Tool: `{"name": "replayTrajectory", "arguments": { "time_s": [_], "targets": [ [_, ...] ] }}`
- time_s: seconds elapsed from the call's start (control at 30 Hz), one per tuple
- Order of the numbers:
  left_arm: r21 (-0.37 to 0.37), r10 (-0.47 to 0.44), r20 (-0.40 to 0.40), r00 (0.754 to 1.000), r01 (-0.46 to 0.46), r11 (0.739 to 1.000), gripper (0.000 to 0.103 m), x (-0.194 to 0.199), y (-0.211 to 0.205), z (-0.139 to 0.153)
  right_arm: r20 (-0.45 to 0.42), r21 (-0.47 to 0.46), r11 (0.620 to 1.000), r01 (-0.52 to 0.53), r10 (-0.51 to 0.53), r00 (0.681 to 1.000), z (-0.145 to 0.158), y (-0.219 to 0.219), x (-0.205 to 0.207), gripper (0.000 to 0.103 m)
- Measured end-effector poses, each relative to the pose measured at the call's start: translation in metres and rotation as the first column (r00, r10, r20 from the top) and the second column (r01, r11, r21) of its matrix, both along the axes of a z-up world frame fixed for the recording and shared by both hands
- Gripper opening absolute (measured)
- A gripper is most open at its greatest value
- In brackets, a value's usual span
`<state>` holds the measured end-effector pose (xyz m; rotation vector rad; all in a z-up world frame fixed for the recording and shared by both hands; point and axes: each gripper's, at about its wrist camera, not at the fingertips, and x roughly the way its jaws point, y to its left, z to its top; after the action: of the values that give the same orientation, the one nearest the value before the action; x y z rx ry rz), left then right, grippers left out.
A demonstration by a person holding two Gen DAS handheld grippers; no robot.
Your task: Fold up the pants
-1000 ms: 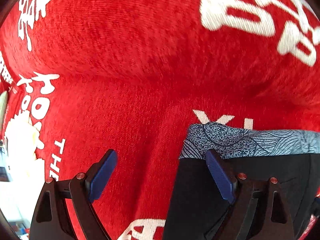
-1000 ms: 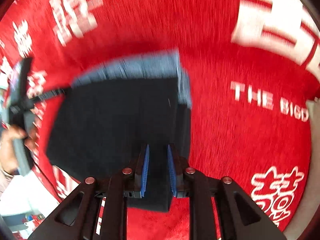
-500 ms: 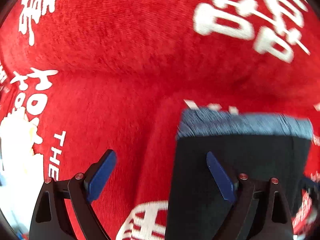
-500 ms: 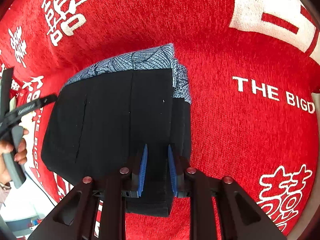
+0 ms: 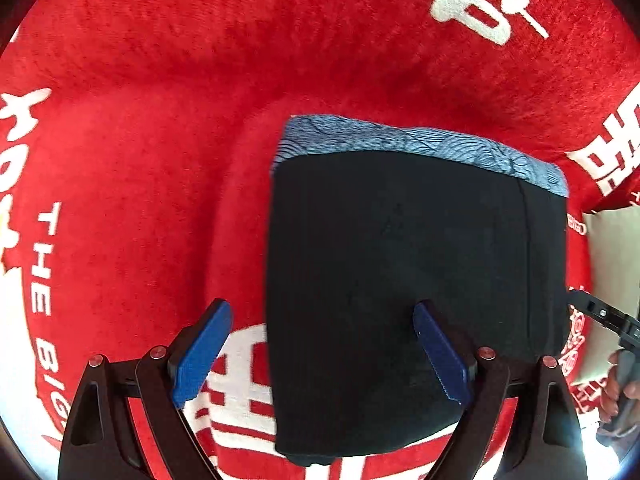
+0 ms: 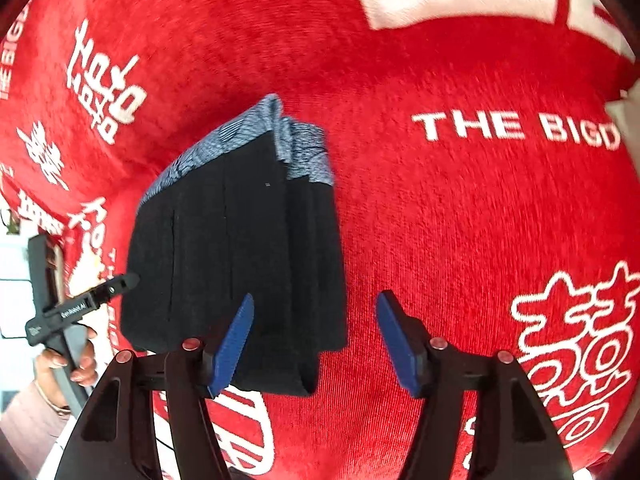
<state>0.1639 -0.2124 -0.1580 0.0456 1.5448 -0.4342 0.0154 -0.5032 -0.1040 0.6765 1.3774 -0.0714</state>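
Now my left hand-held gripper (image 5: 322,354) hangs over the folded pants (image 5: 416,288) with its blue pads spread wide and grasping nothing: the left pad sits above the red cloth (image 5: 160,140), the right pad above the black fabric, and neither presses on it. Ahead of that hand-held gripper the pants lie as a compact black rectangle, with a band of blue patterned fabric (image 5: 400,142) along the far edge. Their left edge falls between the two pads, so most of the bundle lies to the right of the hand-held gripper. Past the bundle's right side I can see a black bar of the other tool and some fingers (image 5: 616,392) of the hand around its handle. From my right hand-held gripper (image 6: 314,338) the jaws have just been opening; the right edge of the pants (image 6: 240,256) lies between the pads, under the left one, but the pads stand clear of the fabric, so the pants are released. The bundle lies ahead and to the left of this hand-held gripper, its stacked layers showing along the near right edge and the blue patterned band (image 6: 248,132) at the far end. Beyond its left side a hand (image 6: 76,360) holds the left tool's grey handle. White lettering (image 6: 516,128) runs across the red cloth ahead and to the right.
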Motion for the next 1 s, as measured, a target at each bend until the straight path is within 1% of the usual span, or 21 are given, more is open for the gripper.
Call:
{"name": "replayTrajectory", "arguments": {
  "time_s": [0.13,0.23,0.33,0.47,0.6,0.67,0.73,0.77,0.9,1.0],
  "targets": [
    [-0.019,-0.007,-0.018,1.000,0.006,1.000,0.093,0.007,-0.001,-0.004,0.005,0.057,0.998,0.023,-0.023,1.000,-0.008,-0.007,-0.002,0.069],
    [-0.037,-0.009,-0.041,0.999,0.008,0.999,0.093,0.012,-0.003,-0.010,0.010,0.119,0.993,0.023,-0.024,1.000,-0.014,-0.008,-0.001,0.073],
    [-0.050,-0.029,-0.056,0.998,0.027,0.998,0.093,0.013,-0.006,-0.011,0.012,0.140,0.990,0.011,-0.013,1.000,-0.020,-0.009,0.004,0.073],
    [-0.073,-0.065,-0.052,0.997,0.061,0.995,0.093,0.017,-0.010,-0.012,0.018,0.183,0.983,0.002,-0.005,1.000,-0.028,-0.016,0.006,0.073],
    [-0.105,-0.078,-0.082,0.994,0.069,0.992,0.093,0.032,-0.012,-0.019,0.008,0.223,0.975,0.005,-0.007,1.000,-0.040,-0.027,0.005,0.073],
    [-0.126,-0.075,-0.099,0.992,0.062,0.990,0.094,0.033,-0.012,-0.023,0.020,0.256,0.967,0.002,-0.008,1.000,-0.045,-0.031,0.006,0.073],
    [-0.132,-0.066,-0.111,0.992,0.051,0.990,0.100,0.034,-0.009,-0.028,0.032,0.288,0.958,-0.006,-0.004,0.999,-0.049,-0.034,0.006,0.073],
    [-0.147,-0.061,-0.122,0.991,0.043,0.988,0.100,0.034,-0.007,-0.030,0.037,0.312,0.950,-0.010,-0.001,0.999,-0.052,-0.036,0.007,0.073],
    [-0.196,-0.036,-0.168,0.985,0.002,0.981,0.100,0.038,0.001,-0.039,0.044,0.357,0.934,-0.004,-0.013,0.999,-0.058,-0.041,0.005,0.073],
    [-0.221,-0.033,-0.187,0.982,-0.009,0.975,0.100,0.037,-0.007,-0.044,0.055,0.379,0.925,-0.011,-0.011,0.998,-0.059,-0.039,0.009,0.073]
  ]
}}
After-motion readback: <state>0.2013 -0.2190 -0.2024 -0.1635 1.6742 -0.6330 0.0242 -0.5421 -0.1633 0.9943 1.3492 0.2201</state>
